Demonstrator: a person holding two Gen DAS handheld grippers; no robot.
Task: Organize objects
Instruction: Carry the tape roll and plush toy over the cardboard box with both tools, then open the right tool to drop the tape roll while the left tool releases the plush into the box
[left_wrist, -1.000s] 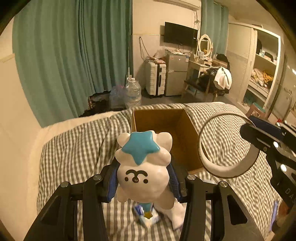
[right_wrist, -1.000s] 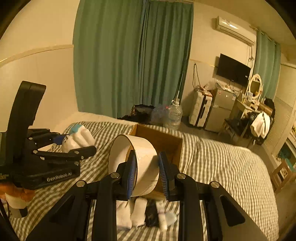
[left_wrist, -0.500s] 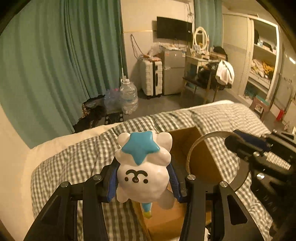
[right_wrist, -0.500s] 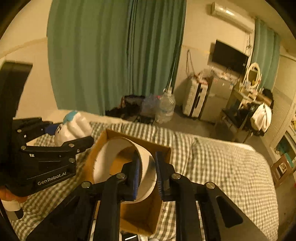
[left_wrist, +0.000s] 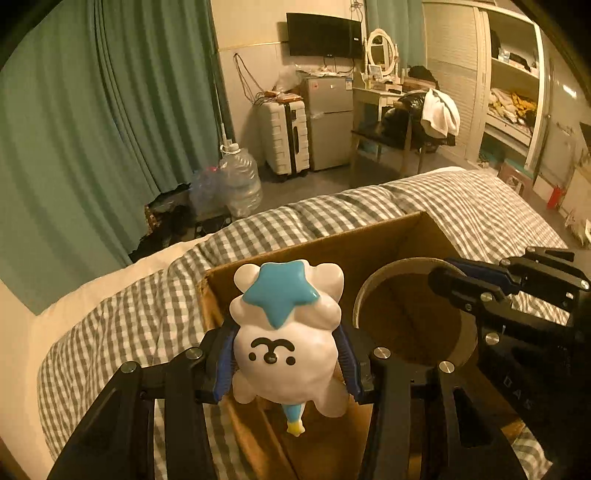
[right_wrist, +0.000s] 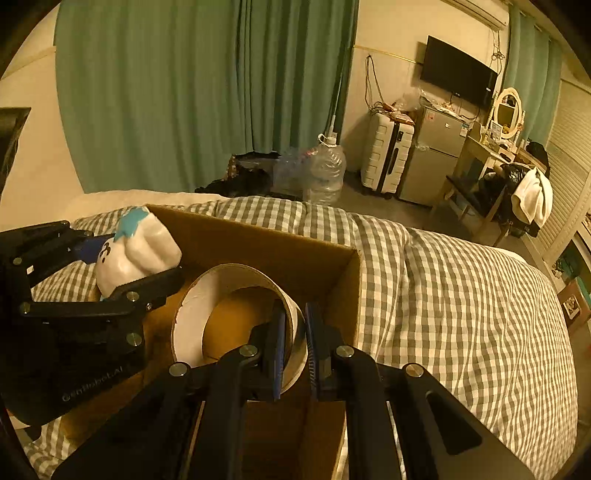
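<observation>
My left gripper (left_wrist: 286, 363) is shut on a white bear toy (left_wrist: 286, 347) with a blue star on its head, held over the left part of the open cardboard box (left_wrist: 332, 247). The toy also shows in the right wrist view (right_wrist: 136, 254). My right gripper (right_wrist: 295, 347) is shut on the wall of a large white tape roll (right_wrist: 188, 325), held inside the box (right_wrist: 314, 266). The roll (left_wrist: 373, 295) hangs beside the toy in the left wrist view. The two grippers are close together over the box.
The box sits on a bed with a grey checked cover (right_wrist: 461, 295). Beyond the bed are green curtains (left_wrist: 110, 129), a water jug (left_wrist: 240, 181), a white suitcase (left_wrist: 284, 136), a small fridge (left_wrist: 328, 122) and a desk with a chair (left_wrist: 399, 125).
Both grippers moved forward and down over the box. The tape roll went from above the bed into the box, and the toy came over the box's left side.
</observation>
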